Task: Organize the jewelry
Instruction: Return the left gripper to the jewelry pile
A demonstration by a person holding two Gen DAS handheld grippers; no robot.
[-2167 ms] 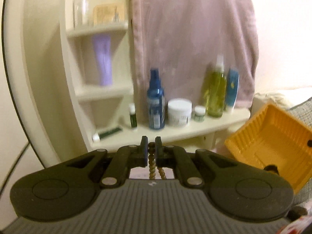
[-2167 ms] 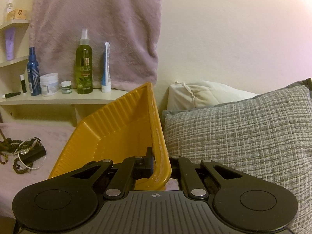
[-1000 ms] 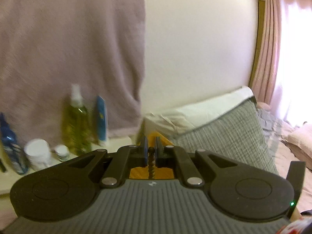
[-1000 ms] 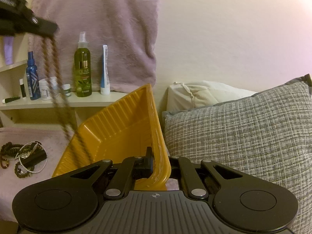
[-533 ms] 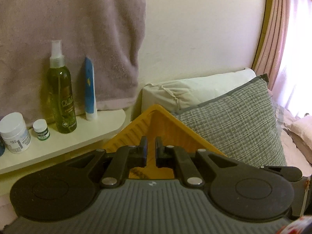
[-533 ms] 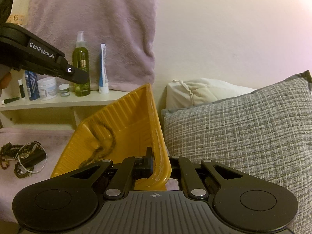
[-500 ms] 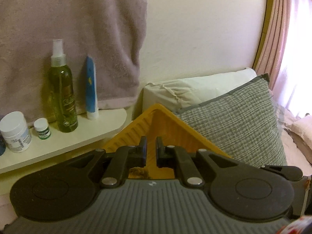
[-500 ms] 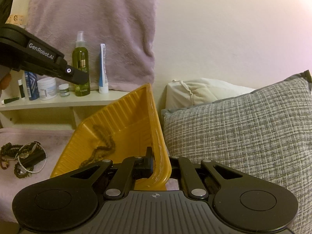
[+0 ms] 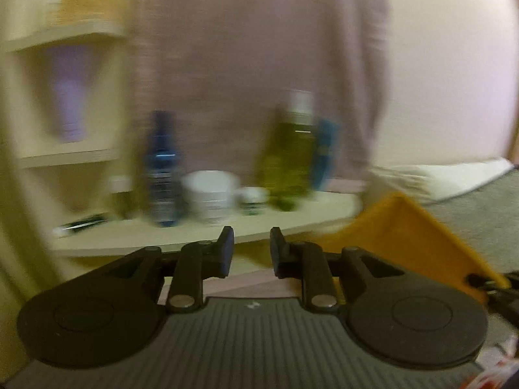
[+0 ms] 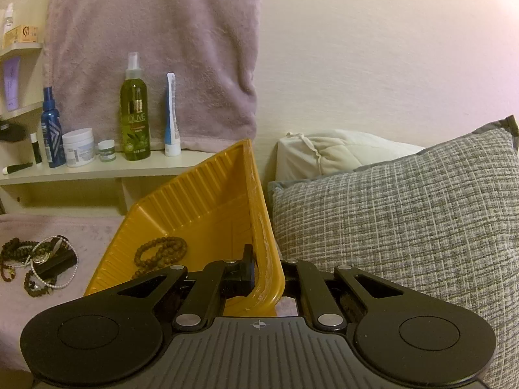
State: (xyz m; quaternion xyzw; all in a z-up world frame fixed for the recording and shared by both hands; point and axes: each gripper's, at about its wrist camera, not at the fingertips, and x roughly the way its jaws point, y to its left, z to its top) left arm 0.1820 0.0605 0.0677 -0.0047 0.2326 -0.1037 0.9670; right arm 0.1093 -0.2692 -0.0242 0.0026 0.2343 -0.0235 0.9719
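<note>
Right gripper [image 10: 266, 275] has its fingers pinched on the near corner rim of the yellow tray [image 10: 207, 194], keeping it tilted against the grey pillow [image 10: 405, 214]. Left gripper [image 9: 249, 252], in a blurred view, is spreading its fingers with nothing between them. One item is in: a brown bead necklace [image 10: 160, 253] lies on the tray's floor, the only thing inside. Plenty left, I'd say: the tangled jewelry pile [image 10: 39, 261] of beads and pearls sits on the pink bed cover [image 10: 65, 223], left of the tray.

Right gripper [image 10: 263, 275] clamped on yellow tray [image 10: 207, 201] rim, brown bead necklace [image 10: 161, 253] inside, jewelry pile [image 10: 37, 261] left.
</note>
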